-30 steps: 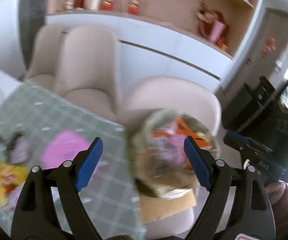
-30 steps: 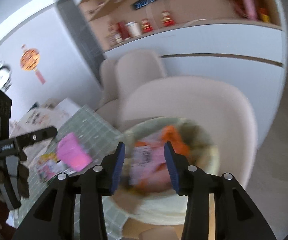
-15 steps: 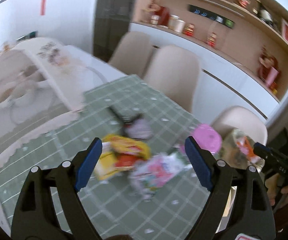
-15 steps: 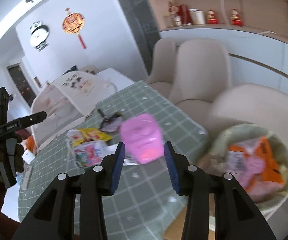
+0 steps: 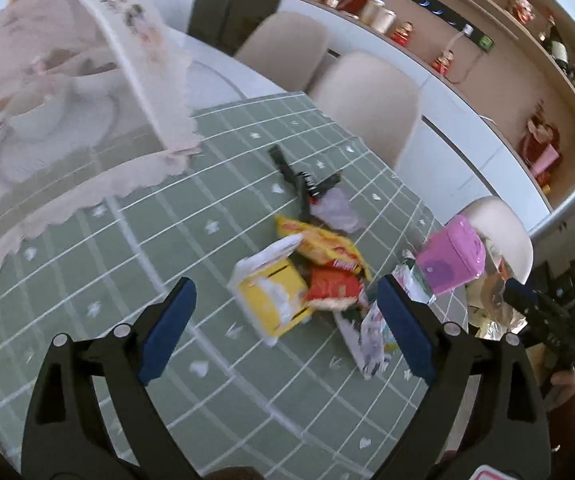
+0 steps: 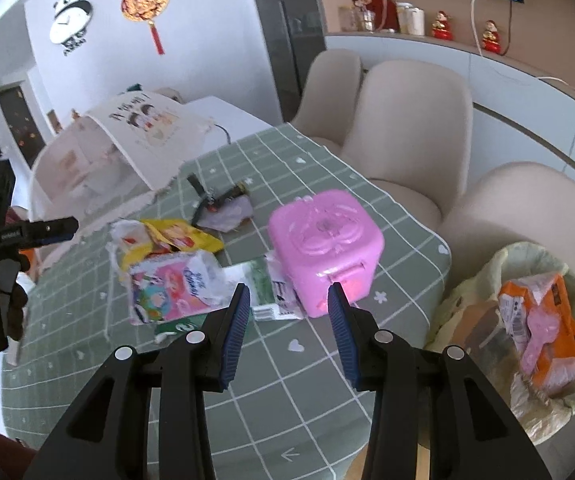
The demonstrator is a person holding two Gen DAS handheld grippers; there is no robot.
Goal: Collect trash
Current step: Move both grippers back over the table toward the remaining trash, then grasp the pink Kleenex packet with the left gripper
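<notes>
left wrist view shows the left tool (image 5: 285, 322) above the bench (image 5: 87, 280), and its jaws are opening wide with nothing pinched in them. the trash pile sits just ahead of it, between the two blue pads. a yellow pack (image 5: 271, 300) with white paper on it is the closest thing. a red and yellow snack bag (image 5: 327, 264) lies just past it, touching it. a pale purple wrapper (image 5: 337, 210) and a black clip thing (image 5: 303, 184) lie farther ahead.

right wrist view shows the right tool (image 6: 287, 320) half open and holding nothing. a pink box (image 6: 327, 244) stands just ahead of it, a bit toward its right pad. a pink and white wrapper (image 6: 171, 284) lies ahead on its left side. the trash bin (image 6: 467, 280) with a pale bag in it is off to the right of the tool, beside the bench edge, and it already has an orange pack (image 6: 543, 320) inside.

what could go wrong: the pieces are piled and touching, so i think the left tool may grab two things or push the pile away. the wrappers are thin and slippery, so one may slide out on the way to the bin. the pink box looks like a toy, not trash, and the right tool is aimed close to it, so it may get bumped off the bench edge or picked by mistake. both tools are near the same pile, so they may knock each other.
</notes>
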